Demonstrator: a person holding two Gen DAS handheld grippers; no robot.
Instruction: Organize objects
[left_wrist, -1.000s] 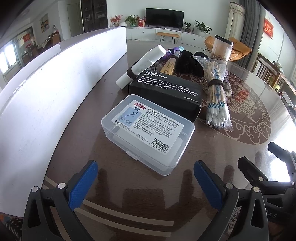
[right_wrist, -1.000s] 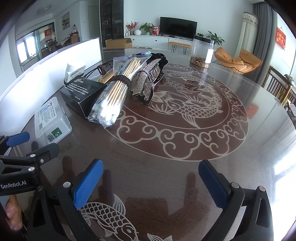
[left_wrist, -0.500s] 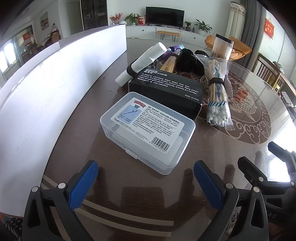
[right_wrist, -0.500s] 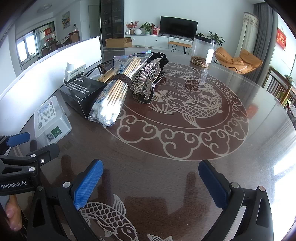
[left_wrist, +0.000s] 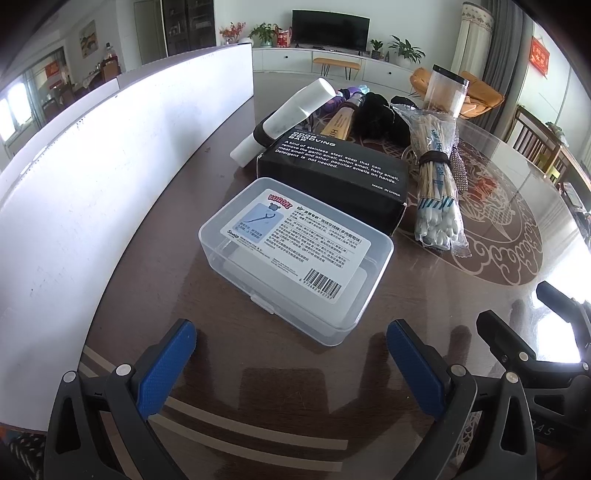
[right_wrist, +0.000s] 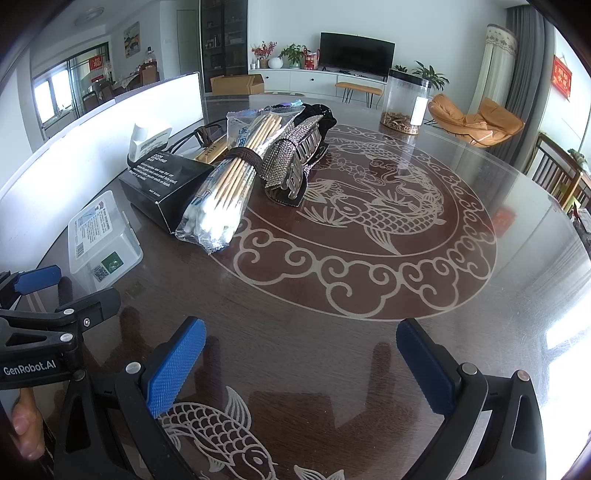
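A clear plastic box (left_wrist: 295, 254) with a printed label lies on the dark table just beyond my open, empty left gripper (left_wrist: 291, 365); it also shows in the right wrist view (right_wrist: 101, 236). Behind it lies a black soap box (left_wrist: 332, 177) (right_wrist: 166, 181), then a white tube (left_wrist: 284, 114). A bag of cotton swabs (left_wrist: 437, 192) (right_wrist: 229, 188) lies to the right, beside a rhinestone hair clip (right_wrist: 295, 158). My right gripper (right_wrist: 299, 369) is open and empty over bare table.
A white board (left_wrist: 92, 184) stands along the table's left side. A clear jar (right_wrist: 406, 103) stands at the far side. The table (right_wrist: 369, 295) has a fish pattern. The left gripper (right_wrist: 44, 314) shows at the right view's left edge.
My left gripper has crept slightly forward toward the clear box. The right gripper has not moved.
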